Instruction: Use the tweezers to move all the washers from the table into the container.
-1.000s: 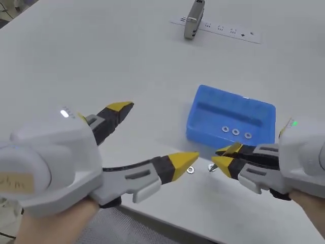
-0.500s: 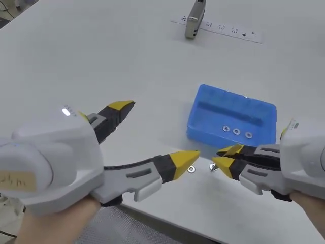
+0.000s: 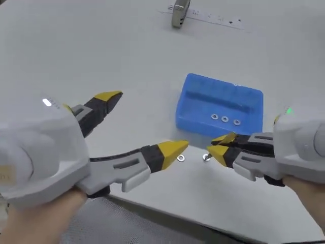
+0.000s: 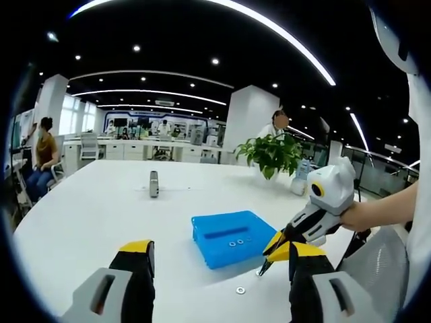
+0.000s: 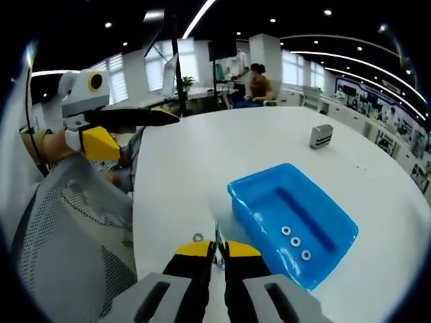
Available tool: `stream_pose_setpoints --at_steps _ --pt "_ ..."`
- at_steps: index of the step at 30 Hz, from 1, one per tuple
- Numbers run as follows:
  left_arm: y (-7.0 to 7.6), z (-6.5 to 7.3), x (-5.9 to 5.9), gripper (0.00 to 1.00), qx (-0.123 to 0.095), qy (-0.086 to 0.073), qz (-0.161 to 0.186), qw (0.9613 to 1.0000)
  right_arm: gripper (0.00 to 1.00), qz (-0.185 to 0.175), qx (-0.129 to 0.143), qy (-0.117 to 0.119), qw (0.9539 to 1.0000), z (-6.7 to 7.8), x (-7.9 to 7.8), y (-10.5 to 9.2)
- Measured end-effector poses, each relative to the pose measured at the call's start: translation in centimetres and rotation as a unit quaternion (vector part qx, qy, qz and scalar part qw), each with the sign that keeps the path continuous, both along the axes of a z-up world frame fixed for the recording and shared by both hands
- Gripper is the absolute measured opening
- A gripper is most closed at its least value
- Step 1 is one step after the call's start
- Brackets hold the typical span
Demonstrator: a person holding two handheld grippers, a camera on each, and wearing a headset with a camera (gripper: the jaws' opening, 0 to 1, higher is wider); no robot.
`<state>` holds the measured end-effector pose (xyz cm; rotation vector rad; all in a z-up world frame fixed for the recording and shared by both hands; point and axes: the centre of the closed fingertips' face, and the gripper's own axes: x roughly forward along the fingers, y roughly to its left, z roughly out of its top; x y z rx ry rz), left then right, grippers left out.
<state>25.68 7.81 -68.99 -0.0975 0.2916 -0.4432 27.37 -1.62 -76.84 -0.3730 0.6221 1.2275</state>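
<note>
The right claw (image 3: 218, 144) grips the tweezers (image 5: 217, 237) tight, likely to grab a washer (image 3: 206, 158). The box (image 3: 193, 109) sits at 12 o'clock. The left claw (image 3: 147, 121) is wide.

You have two grippers in hand, the left gripper (image 3: 147, 121) and the right gripper (image 3: 220, 146), and one pair of tweezers (image 5: 217, 239). One blue container (image 3: 193, 109) holds three washers (image 3: 225, 120). One more washer (image 3: 181, 158) lies by the bench's (image 3: 101, 51) near edge. A second beside the tweezers' tip can't be made out. One power strip (image 3: 218, 20) and one grey block (image 3: 177, 12) lie by the far edge.
</note>
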Motion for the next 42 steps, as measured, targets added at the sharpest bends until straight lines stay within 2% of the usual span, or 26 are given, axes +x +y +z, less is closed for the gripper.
stream_pose_setpoints --at_steps 6,10,11,15,19,23,26,31,33,35,37,42 --pt "-0.1 0.0 -0.1 0.83 0.003 0.000 -0.007 1.0000 0.03 -0.036 0.036 0.003 0.9987 2.0 0.2 -0.7" --pt "-0.1 -0.1 -0.1 0.82 0.006 0.000 -0.008 0.9999 0.03 -0.051 0.061 -0.011 0.9968 4.5 0.8 -0.5" --pt "-0.1 -0.1 -0.1 0.82 0.007 0.000 -0.007 1.0000 0.03 -0.055 0.076 -0.017 0.9955 5.4 1.2 -0.4" --pt "0.3 0.0 0.0 0.81 0.002 -0.002 -0.001 1.0000 0.03 -0.070 0.109 -0.019 0.9914 7.5 2.8 0.1" --pt "0.5 0.2 0.0 0.81 -0.003 -0.004 0.004 1.0000 0.03 -0.094 0.137 -0.008 0.9861 8.3 5.1 0.5" --pt "0.6 0.3 0.0 0.80 -0.006 -0.005 0.006 0.9999 0.03 -0.113 0.122 0.002 0.9860 7.2 7.2 0.6" --pt "0.8 0.5 0.0 0.80 -0.008 -0.010 0.012 0.9999 0.03 -0.126 0.113 0.020 0.9854 6.1 8.7 1.0" --pt "1.2 0.7 0.1 0.80 -0.011 -0.017 0.024 0.9995 0.03 -0.137 0.094 0.043 0.9852 4.5 10.5 1.7" --pt "1.3 0.6 0.1 0.80 -0.011 -0.017 0.025 0.9995 0.03 -0.135 0.073 0.057 0.9865 3.3 10.9 1.9" --pt "1.3 0.7 0.1 0.80 -0.013 -0.018 0.025 0.9994 0.03 -0.131 0.071 0.059 0.9870 2.6 11.7 2.3" --pt "1.4 0.7 0.1 0.80 -0.012 -0.018 0.027 0.9994 0.03 -0.127 0.073 0.076 0.9863 2.3 11.8 2.9" --pt "1.3 0.7 0.1 0.80 -0.015 -0.018 0.022 0.9995 0.03 -0.131 0.048 0.099 0.9853 1.0 11.9 3.5"
